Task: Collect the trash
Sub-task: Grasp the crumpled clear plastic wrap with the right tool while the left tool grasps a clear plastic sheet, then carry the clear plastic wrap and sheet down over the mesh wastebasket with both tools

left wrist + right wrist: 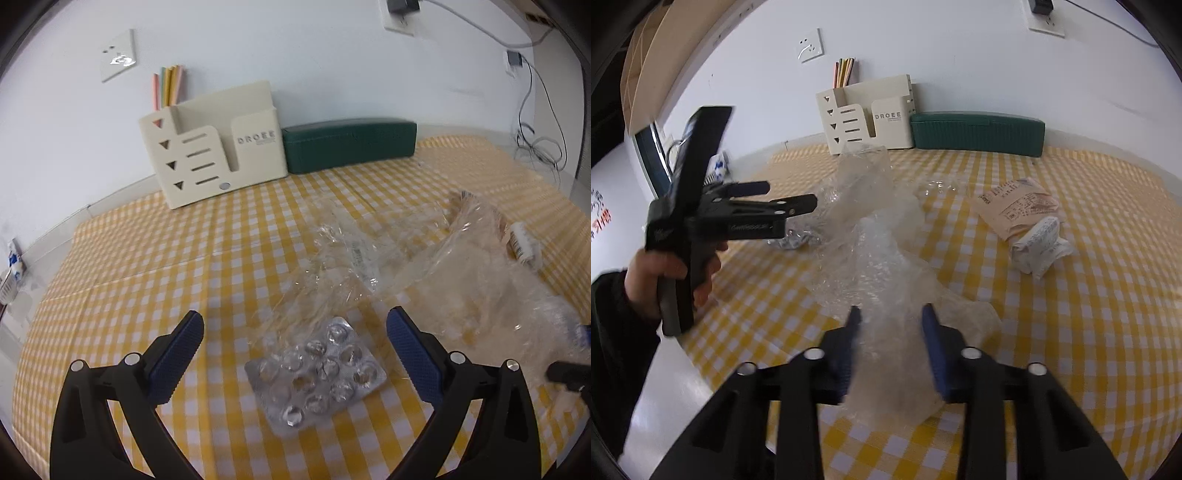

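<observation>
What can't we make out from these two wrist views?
- Right tongs: clear plastic bag lies between the fingers; contact unclear, film blurs the edges.
- Blister pack: right wrist view, mostly hidden behind the left tongs.
- Receipt print: too small.
- Crumpled paper: left wrist view, partly veiled by plastic.

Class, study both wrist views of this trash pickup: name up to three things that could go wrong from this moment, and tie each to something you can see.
1. The left gripper is open over the blister pack, which lies flat on the tablecloth; the fingers may slide over it or snag the cloth.
2. The clear plastic wrap between the right gripper fingers is thin and crinkled; it could slip out.
3. The crumpled receipts lie apart and could be missed.
</observation>
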The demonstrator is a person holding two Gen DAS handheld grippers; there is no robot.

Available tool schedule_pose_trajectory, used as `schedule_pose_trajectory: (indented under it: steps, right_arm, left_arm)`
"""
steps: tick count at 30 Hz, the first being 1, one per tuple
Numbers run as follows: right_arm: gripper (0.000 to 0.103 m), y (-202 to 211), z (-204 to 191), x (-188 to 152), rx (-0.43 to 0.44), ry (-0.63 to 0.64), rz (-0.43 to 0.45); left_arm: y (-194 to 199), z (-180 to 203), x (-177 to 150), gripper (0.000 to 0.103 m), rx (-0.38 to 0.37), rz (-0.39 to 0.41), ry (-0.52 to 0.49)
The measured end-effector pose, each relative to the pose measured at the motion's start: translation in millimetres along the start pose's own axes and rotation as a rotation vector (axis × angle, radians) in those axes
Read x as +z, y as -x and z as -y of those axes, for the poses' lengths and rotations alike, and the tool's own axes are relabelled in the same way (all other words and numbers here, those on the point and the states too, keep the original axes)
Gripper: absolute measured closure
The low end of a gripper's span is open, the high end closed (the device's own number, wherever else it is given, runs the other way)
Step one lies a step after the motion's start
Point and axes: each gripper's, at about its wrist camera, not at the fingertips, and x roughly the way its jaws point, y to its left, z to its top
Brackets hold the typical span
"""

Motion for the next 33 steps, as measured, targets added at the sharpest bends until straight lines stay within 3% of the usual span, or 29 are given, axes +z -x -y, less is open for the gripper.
schedule_pose_trajectory:
  steps: [4,9,12,19,33]
  right_arm:
    - [0.083,14,8,-7,-0.02,-0.013,0.007]
    - [0.083,39,30,-12,-0.009,-0.095,0.06]
    - [0.083,45,38,-12,0.028,-0.14,0.072]
    - [0.083,51,39,-10,0.053,-0.15,0.094]
    - [0.083,86,48,-12,0.041,-0.199,0.167]
  left_arm:
    - [-9,-3,6,0.007,-0.051,-0.026,0.011]
    - [-16,0,10,0.023,-0.079,-0.08,-0.02]
    - [-22,1,11,0.051,-0.085,-0.123,-0.031]
    - [-24,1,12,0.091,-0.085,-0.166,-0.025]
    - [29,-18,16,0.096,-0.071,-0.103,0.063]
